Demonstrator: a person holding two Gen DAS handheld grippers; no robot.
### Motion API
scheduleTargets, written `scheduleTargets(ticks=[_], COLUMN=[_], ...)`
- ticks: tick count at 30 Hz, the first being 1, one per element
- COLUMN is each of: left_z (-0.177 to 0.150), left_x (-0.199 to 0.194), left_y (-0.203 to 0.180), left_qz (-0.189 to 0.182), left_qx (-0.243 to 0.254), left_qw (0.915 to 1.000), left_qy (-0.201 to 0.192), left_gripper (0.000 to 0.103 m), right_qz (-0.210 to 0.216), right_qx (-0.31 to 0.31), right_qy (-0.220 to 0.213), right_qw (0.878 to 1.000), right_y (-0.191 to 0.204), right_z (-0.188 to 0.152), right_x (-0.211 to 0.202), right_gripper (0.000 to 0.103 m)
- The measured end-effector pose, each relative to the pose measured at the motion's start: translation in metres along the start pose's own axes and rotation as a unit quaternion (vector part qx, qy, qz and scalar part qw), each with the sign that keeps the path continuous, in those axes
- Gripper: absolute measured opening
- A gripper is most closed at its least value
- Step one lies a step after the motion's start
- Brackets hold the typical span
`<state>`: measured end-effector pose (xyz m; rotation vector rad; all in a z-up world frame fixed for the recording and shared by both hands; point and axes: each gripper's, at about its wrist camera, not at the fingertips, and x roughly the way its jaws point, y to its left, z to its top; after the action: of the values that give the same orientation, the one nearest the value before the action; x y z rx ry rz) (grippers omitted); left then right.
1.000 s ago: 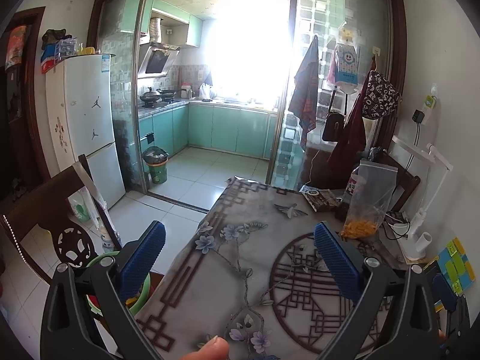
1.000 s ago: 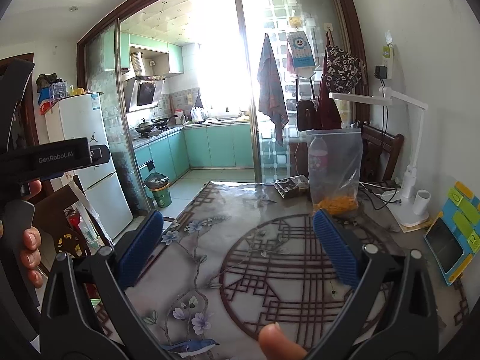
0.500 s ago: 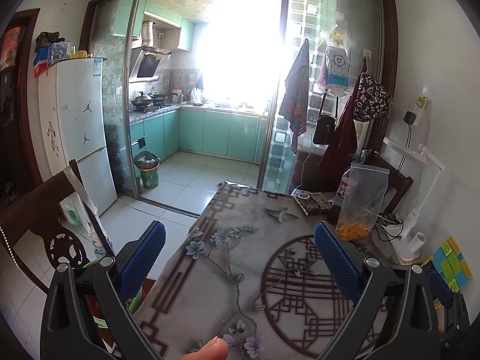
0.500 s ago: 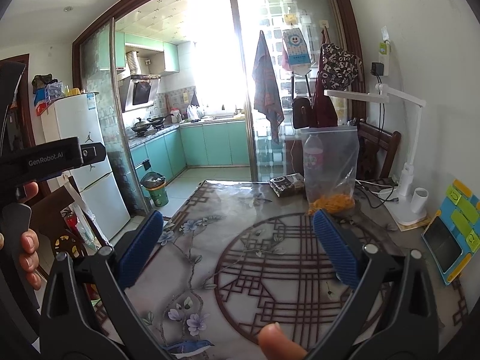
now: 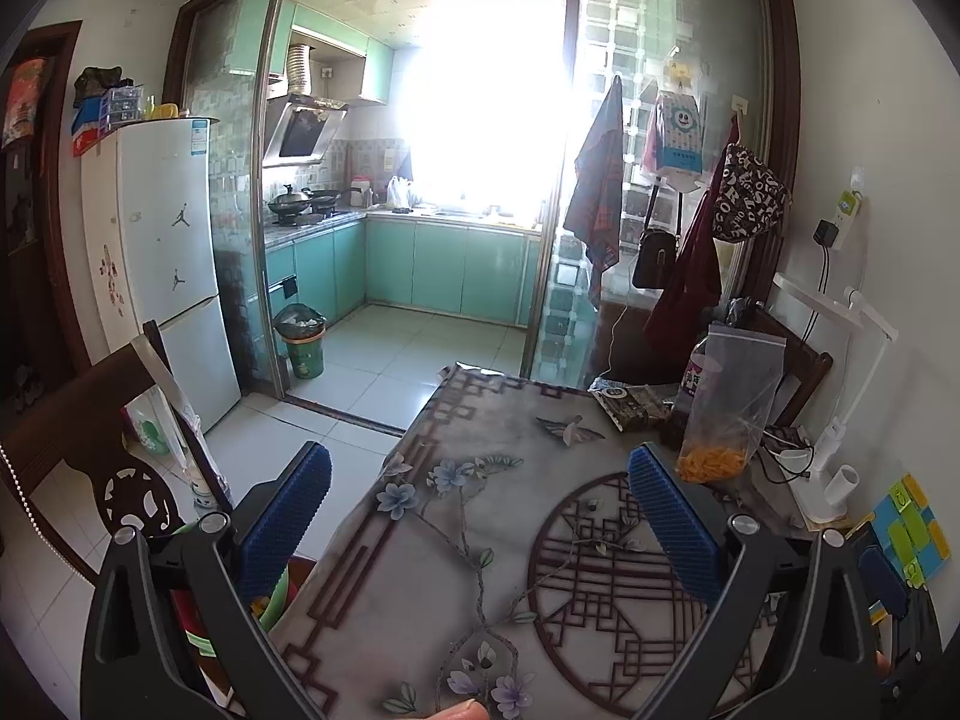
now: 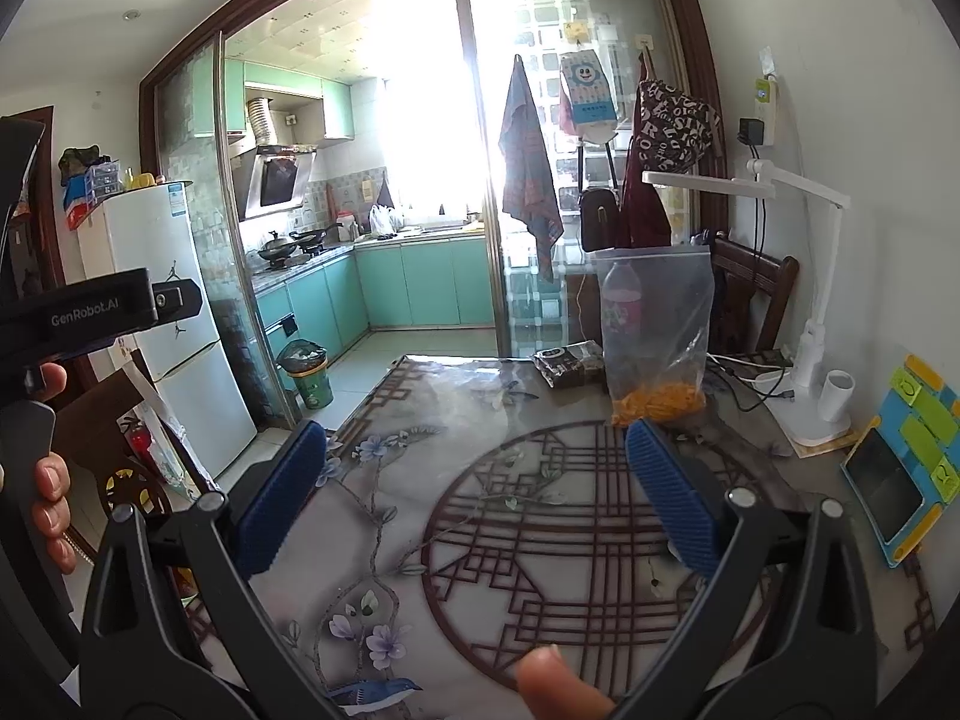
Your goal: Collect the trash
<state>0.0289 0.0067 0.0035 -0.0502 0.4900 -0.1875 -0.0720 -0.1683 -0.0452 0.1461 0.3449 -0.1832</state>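
While both tools hover above the patterned desk, the left hand-held gripper has its blue-padded fingers spread wide with nothing between them, and the right hand-held gripper is spread just as wide and equally unloaded. A fingertip shows at the bottom edge of the right wrist view, and a hand wraps the body of the other tool at that view's left edge.

Beyond the grippers, near the desk's far right corner, a clear zip bag stands upright with orange bits gathered at its bottom. A plastic bottle with a pink label stands directly behind it, and a dark flat packet lies just beside it, toward the left. Which of these counts as trash cannot be told. Along the right edge sit a white lamp with a small white cup near its base, and a blue and green tablet.

Further off, a wooden chair stands behind the desk. On the left is a white fridge, and past the sliding glass door a green bin lined with a bag stands on the kitchen floor beside the teal cabinets.
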Motion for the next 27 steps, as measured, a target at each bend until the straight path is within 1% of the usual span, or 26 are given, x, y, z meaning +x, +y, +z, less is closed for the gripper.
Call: scheduleTargets(ticks=[5, 21, 27], left_z=[-0.0019, -0.0034, -0.0029], left_x=[0.0039, 0.0057, 0.005], left_y=[0.0016, 0.0003, 0.0003], left_qz=[-0.004, 0.001, -0.003], left_qx=[-0.01, 0.0, 0.005], left_qw=[0.9999, 0.9999, 0.9999], left_qy=[0.01, 0.011, 0.012], left_gripper=[0.095, 0.095, 0.095], right_qz=[-0.005, -0.008, -0.011], right_qx=[0.0, 0.001, 0.005], right_qy=[0.006, 0.009, 0.011], right_qw=[1.0, 1.0, 1.0], right_y=[-0.0019, -0.003, -0.0065], right_z=[-0.0014, -0.0035, -0.0066], right_x=[0.0019, 0.0032, 0.0042], right_gripper=[0.099, 0.099, 0.099])
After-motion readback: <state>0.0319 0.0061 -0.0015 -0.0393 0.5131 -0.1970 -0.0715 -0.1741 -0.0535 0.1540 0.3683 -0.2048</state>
